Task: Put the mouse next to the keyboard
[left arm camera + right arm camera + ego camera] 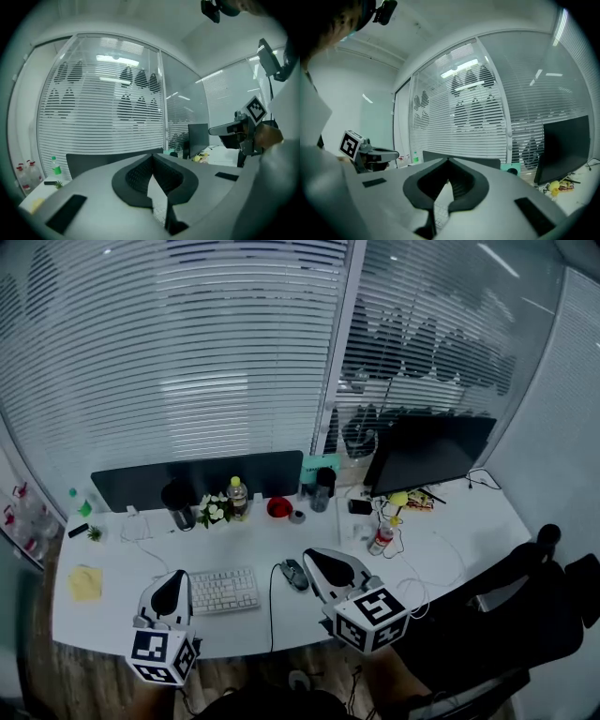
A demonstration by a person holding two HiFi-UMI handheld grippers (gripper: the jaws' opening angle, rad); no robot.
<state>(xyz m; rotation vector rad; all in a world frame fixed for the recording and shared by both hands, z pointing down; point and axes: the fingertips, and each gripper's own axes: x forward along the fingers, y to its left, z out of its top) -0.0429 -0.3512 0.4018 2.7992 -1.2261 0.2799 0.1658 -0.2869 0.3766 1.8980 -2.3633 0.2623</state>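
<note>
Head view: a smooth white desk [112,610] with a curved near edge carries a flat pale keyboard [223,590]. A dark oval mouse [294,574] lies just right of the keyboard, its thin cable running toward the near edge. A square yellow note [84,583] lies at the left and a glossy black monitor [427,451] stands far right. The left gripper [176,577] hovers over the keyboard's left end. The right gripper [312,557] sits just right of the mouse. Both have white shells and point away.

Left gripper view: the left gripper [151,157] has ribbed black pads that meet at the tips, with nothing between them.

Right gripper view: the right gripper [447,161] likewise has its tips together, empty, angled low over the desk.
</note>
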